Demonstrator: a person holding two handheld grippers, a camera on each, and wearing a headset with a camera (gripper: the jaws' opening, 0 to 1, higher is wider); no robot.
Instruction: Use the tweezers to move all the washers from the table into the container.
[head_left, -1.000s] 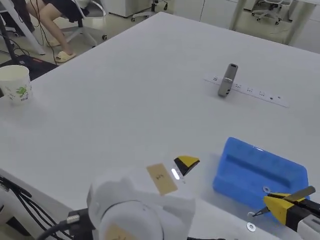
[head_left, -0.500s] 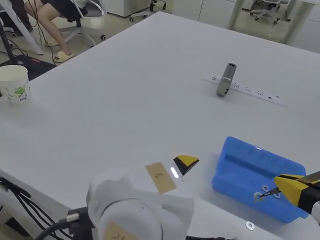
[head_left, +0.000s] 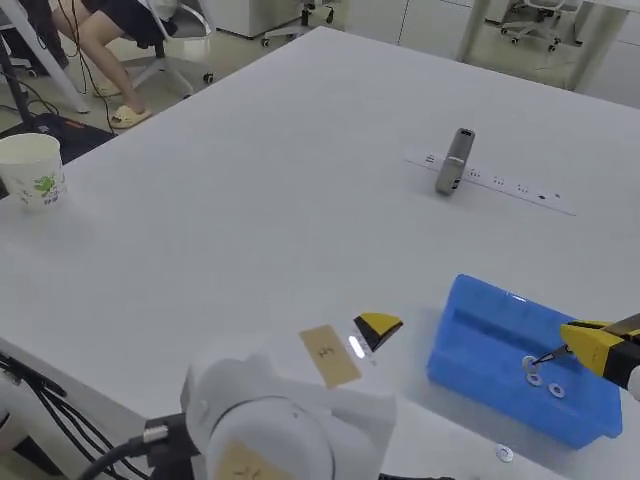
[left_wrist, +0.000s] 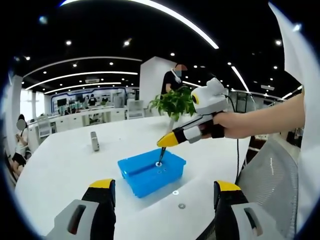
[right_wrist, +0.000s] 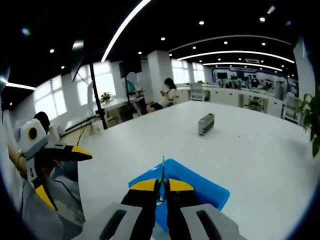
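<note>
Blue and shallow, one rectangular plastic container (head_left: 482, 342) is seen on the white desk (head_left: 250, 220). The right tongs (right_wrist: 162, 184) are clenched on one pair of thin metal tweezers (right_wrist: 163, 167), and the tweezer tip is lowered inside the container. The left tongs (left_wrist: 163, 186) are released, with their two yellow-tipped jaws spread wide apart.

Two small silver washers (head_left: 533, 379) can be counted on the container floor in the head view, just beside the tweezer tip. Whether another is pinched in the tip is too small to be told. Two more washers (left_wrist: 175, 192) are seen in the left gripper view, lying on the desk just outside the container. One of these is made out near the lower edge of the head view.

Farther off on the desk, one white paper cup (head_left: 30, 168) with a green print is seen. One grey oblong device (head_left: 455, 160) is rested at one end of one white power strip (head_left: 510, 185). The right tongs are cut off by the head view's right edge.
</note>
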